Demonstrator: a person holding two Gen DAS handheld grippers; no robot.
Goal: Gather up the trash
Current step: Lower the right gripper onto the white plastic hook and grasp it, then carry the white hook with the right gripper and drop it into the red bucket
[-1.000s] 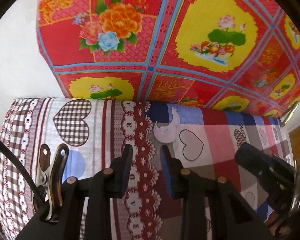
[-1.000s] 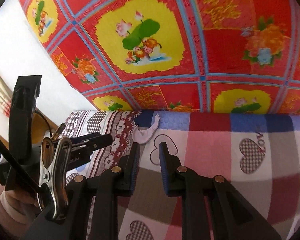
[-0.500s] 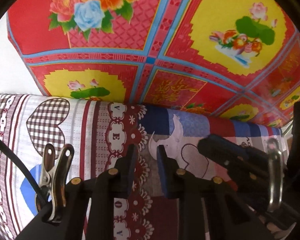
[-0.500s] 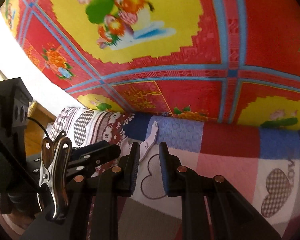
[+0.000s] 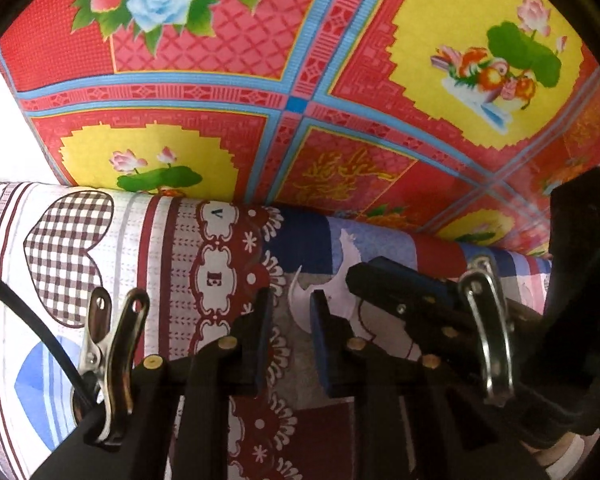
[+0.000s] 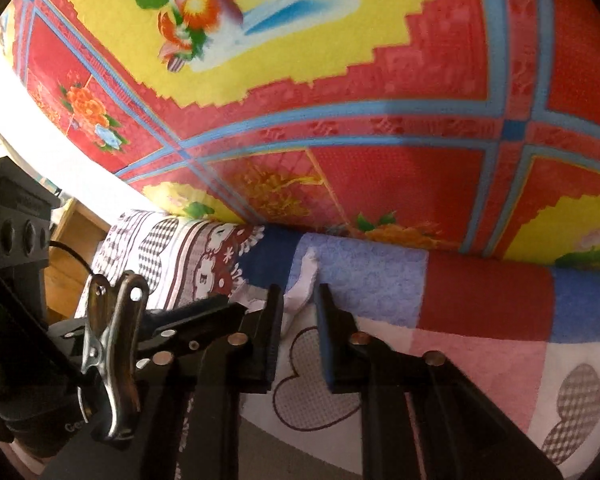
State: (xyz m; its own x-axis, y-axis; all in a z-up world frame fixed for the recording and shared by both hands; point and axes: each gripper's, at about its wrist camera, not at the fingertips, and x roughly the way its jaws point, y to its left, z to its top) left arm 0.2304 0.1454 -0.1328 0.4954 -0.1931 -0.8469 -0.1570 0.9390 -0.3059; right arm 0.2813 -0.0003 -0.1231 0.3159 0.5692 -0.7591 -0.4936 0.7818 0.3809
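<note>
Both grippers converge on one white paper scrap [image 5: 342,276] lying on the bed cover [image 5: 148,248], near its far edge where it meets the red floral wall cloth [image 5: 228,92].

Left gripper [image 5: 290,320]: jaws narrow and have just been closing. The scrap's left end sits at the fingertips, between them; whether the pads actually bite it can't be told.

Right gripper [image 6: 298,308]: also narrow and just been closing. The scrap's [image 6: 304,280] upper end pokes up in the gap, with no clear contact on either pad.

Likely reason for two grippers on one scrap: thin, flat paper on soft fabric is hard to pinch, so each takes an end. Both point steeply down for that.

Risk: pads catch cover fabric along with the paper, or the scrap tears if both pull.

Surface: patchwork cover with hearts, lace band, blue/red/pink squares; soft, slightly rumpled. Room: white wall on the left, wooden furniture [image 6: 74,240] past the bed's left edge.
</note>
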